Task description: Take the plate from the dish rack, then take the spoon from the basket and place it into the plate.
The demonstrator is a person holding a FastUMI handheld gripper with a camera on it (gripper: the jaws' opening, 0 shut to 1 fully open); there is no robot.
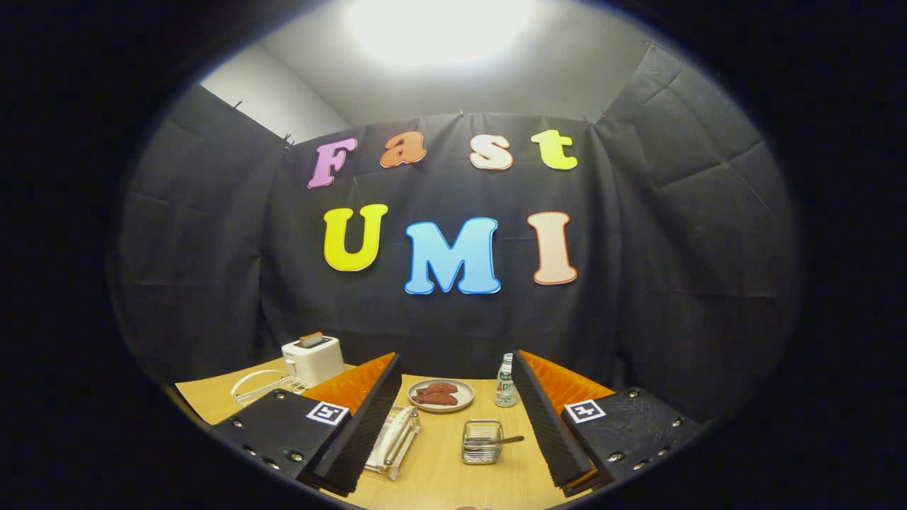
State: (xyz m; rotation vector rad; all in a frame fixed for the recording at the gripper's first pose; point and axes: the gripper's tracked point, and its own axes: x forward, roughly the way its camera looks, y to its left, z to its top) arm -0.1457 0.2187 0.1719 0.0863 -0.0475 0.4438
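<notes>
The gripper [453,425] is held above the near part of the wooden desk [439,482], and its 2 fingers are spread wide apart, with nothing pinched between them.

Between the fingers, close to the near edge of the desk, a small wire basket [482,442] is seen. A spoon [500,441] is laid in it, with its handle sticking out over the basket's right rim toward the right finger.

Just beside the left finger, a white dish rack [394,440] is placed, and a pale plate [400,431] is held upright in it. The rack is partly hidden by that finger, so its left side cannot be made out.

Beyond the basket, toward the far edge of the desk, a round dish [441,395] is set flat, and 2 reddish-brown pieces of food [436,394] are laid on it. To the right of that dish, just beside the tip of the right finger, a small clear bottle [506,382] with a white cap is stood upright.

At the far left corner of the desk, a white toaster [312,359] is placed, with 1 slice of bread [310,339] raised from its slot. In front of the toaster, a white wire frame [263,386] is seen, partly covered by the left finger.
</notes>
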